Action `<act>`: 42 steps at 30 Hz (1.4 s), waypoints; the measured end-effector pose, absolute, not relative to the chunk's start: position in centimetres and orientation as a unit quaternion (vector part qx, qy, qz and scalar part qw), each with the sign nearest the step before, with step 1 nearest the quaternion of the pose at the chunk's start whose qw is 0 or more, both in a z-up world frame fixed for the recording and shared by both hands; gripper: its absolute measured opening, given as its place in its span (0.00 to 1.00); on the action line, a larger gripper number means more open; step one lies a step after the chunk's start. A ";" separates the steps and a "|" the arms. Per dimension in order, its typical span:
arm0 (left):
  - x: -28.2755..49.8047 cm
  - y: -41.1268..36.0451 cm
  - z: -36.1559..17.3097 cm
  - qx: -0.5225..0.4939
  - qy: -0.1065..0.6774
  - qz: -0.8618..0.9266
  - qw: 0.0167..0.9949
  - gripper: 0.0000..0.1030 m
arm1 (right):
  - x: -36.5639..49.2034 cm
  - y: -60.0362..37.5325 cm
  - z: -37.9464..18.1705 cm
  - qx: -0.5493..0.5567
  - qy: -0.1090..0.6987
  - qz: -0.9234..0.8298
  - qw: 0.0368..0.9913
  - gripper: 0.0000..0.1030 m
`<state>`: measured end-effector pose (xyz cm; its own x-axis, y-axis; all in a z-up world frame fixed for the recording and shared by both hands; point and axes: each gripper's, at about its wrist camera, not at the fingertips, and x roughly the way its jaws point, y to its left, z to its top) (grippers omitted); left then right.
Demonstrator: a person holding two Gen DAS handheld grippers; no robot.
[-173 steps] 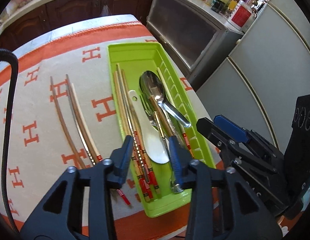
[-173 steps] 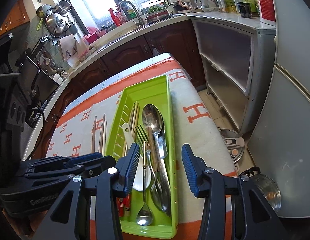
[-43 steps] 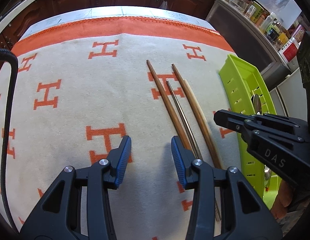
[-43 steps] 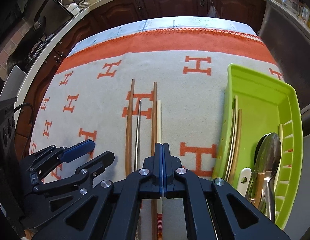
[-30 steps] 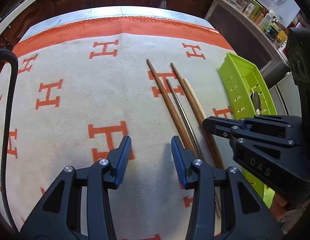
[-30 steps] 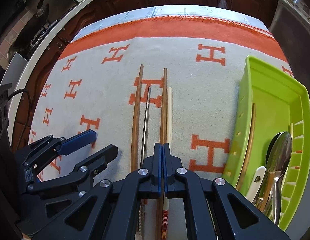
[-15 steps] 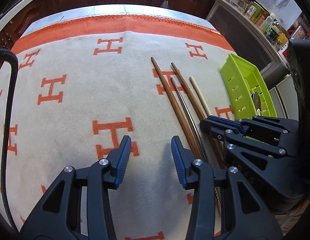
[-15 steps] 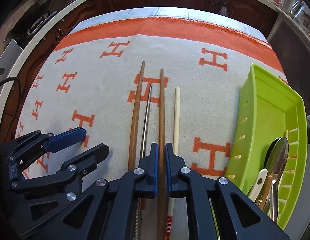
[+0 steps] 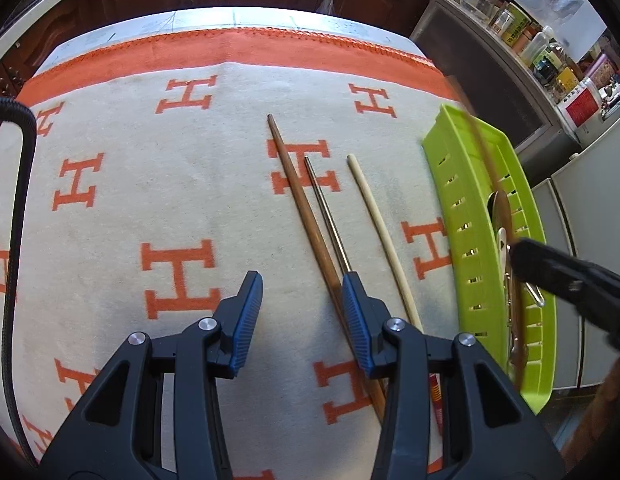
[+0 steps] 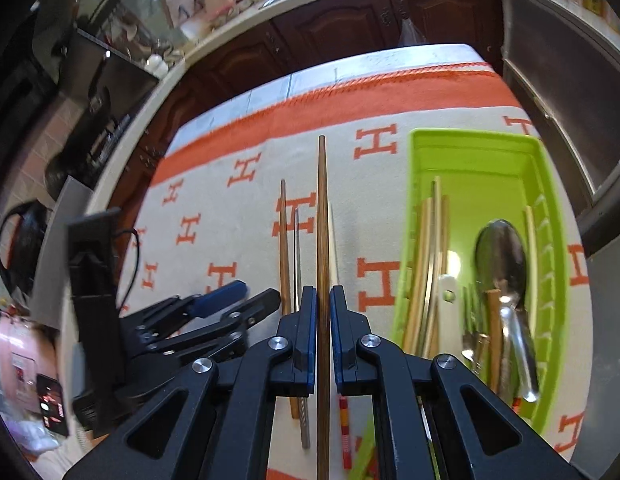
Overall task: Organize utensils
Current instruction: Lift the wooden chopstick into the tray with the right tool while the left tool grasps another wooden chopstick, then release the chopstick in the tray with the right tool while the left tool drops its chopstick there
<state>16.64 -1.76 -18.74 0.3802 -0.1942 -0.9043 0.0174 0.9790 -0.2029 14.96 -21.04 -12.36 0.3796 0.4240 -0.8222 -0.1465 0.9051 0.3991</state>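
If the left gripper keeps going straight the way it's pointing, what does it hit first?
Most likely the bare blanket: the left gripper points down at it with open fingers and nothing between them. The dark wooden chopstick lies just right of that line, by the right finger, though depth is hard to judge.

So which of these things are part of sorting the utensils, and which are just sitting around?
Part of the job:
- dark wooden chopstick in the right gripper
- chopsticks on the cloth
- green tray
- spoon inside it
- left gripper, open

Just lying about:
- jars and bottles
- black cable
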 end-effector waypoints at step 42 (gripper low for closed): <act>12.2 -4.2 -19.5 -0.002 0.482 0.014 0.876 0.04 | 4.1 -29.5 -13.5 0.129 0.419 0.052 0.897 0.63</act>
